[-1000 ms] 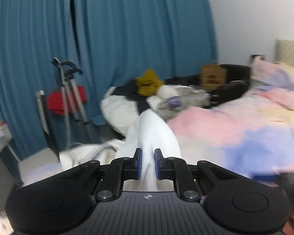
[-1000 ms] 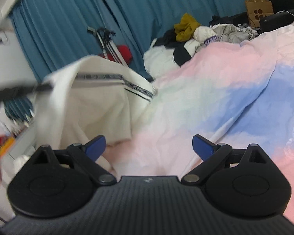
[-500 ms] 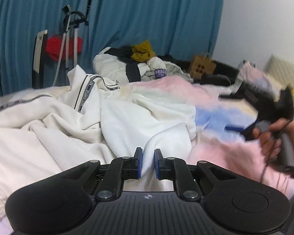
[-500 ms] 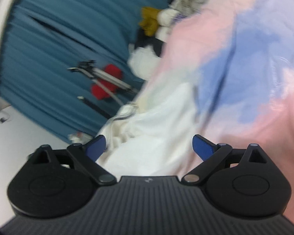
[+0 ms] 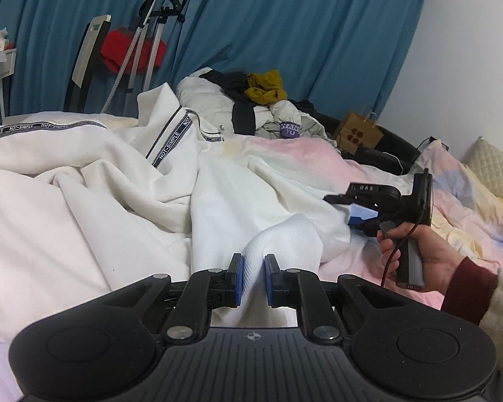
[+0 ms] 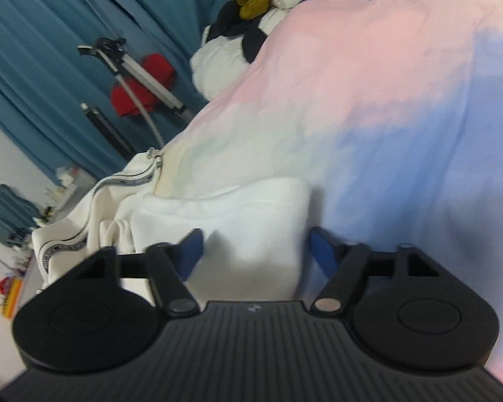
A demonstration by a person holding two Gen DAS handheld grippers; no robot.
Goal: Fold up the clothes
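Observation:
A white garment [image 5: 100, 201] with black lettered trim lies crumpled over the left part of the bed. My left gripper [image 5: 253, 279] is shut on a ribbed white edge of it, low in the left wrist view. A hand holds my right gripper [image 5: 358, 216] at the garment's right edge, tilted sideways. In the right wrist view the right gripper [image 6: 256, 248] is open, its blue pads on either side of a folded white corner of the garment [image 6: 238, 221] without pinching it.
The bed has a pink, blue and yellow cover [image 5: 436, 181]. A pile of clothes [image 5: 251, 104] lies at the bed's far end before blue curtains [image 5: 285, 33]. A tripod and a red item [image 5: 130, 50] stand at the left, a paper bag [image 5: 355, 134] at the right.
The garment, held up a second ago, has come down onto the bed. My right gripper has swung in, tilted, and closed in on the garment's corner, its fingers still apart.

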